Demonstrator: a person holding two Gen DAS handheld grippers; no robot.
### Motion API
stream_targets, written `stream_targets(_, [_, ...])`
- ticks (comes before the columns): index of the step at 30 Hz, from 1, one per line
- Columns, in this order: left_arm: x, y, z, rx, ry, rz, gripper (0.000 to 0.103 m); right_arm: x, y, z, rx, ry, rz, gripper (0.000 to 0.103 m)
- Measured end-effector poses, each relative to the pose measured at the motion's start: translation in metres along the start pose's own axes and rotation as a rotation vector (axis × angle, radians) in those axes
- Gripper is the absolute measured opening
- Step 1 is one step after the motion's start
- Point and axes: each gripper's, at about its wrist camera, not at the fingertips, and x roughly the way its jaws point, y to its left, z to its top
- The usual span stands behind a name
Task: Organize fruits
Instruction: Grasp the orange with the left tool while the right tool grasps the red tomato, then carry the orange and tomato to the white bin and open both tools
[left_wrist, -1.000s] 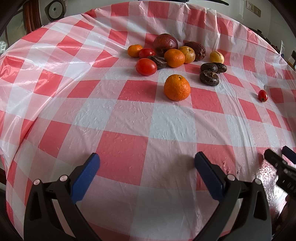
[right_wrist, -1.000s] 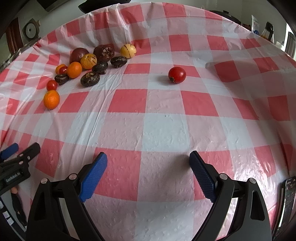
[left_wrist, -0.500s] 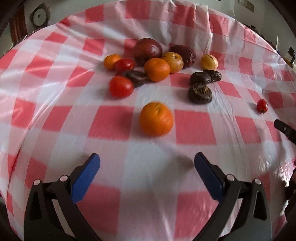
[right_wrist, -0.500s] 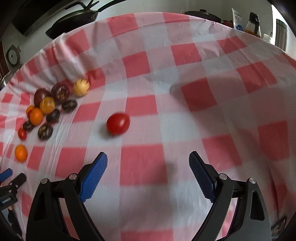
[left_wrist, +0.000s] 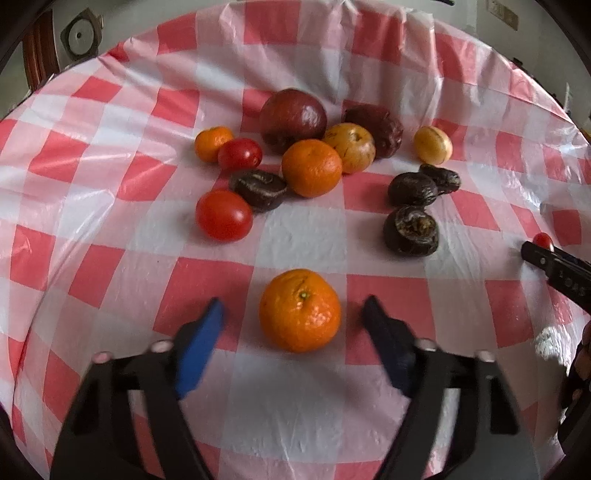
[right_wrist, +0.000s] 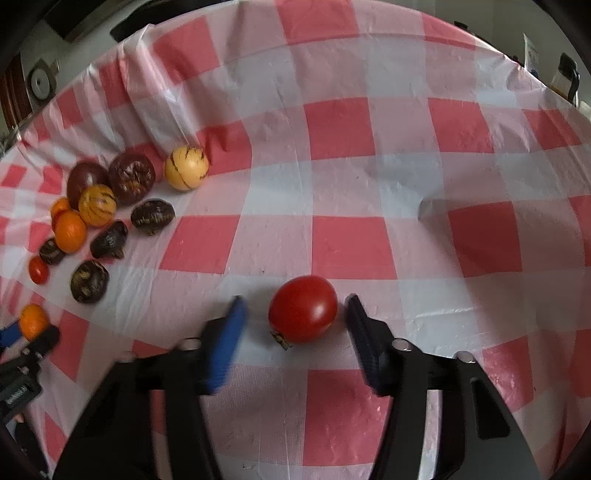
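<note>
The left gripper (left_wrist: 293, 314), jaws just closing and not yet touching, brackets the round orange mandarin (left_wrist: 300, 309) lying nearer than the heaped fruit pile (left_wrist: 312, 147). The right gripper (right_wrist: 293, 314), also narrowing around the smooth red tomato (right_wrist: 303, 308) well right of that pile, shows gaps on both sides. This looks like the grasp step; next, squeeze gently and lift. A second ago both claws gaped wide with the fruits far ahead

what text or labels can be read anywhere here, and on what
White print on the right gripper: blurred, unreadable.
White label on the left gripper: blurred, unreadable.
Packet beyond the table: too small to read.
Both sets of jaws have just been closing, left around the orange, right around the tomato, neither pressing yet.
</note>
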Motion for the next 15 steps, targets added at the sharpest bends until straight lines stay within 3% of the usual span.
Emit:
stream_targets(1, [-0.001,-0.001,-0.001,0.006,-0.006,-0.002,0.053,-0.001,0.002,-0.001,-0.002,-0.001,-0.002,0.043])
stream_targets(2, [-0.003,-0.002,-0.001,0.009,-0.011,-0.002,0.046,-0.002,0.003,-0.002,0.001,-0.004,-0.006,0.034])
stream_targets(3, [-0.004,-0.003,-0.001,0.008,-0.014,-0.002,0.039,-0.005,0.001,-0.004,0.012,-0.009,-0.009,0.034])
stream_targets(8, [-0.015,0.006,-0.013,-0.046,-0.029,-0.038,0.037,-0.022,-0.007,-0.019,0.108,-0.052,0.078,0.033])
stream_targets(15, [-0.052,0.022,-0.043,-0.098,-0.103,-0.033,0.037,-0.064,0.027,-0.053,0.089,-0.12,0.183,0.033])
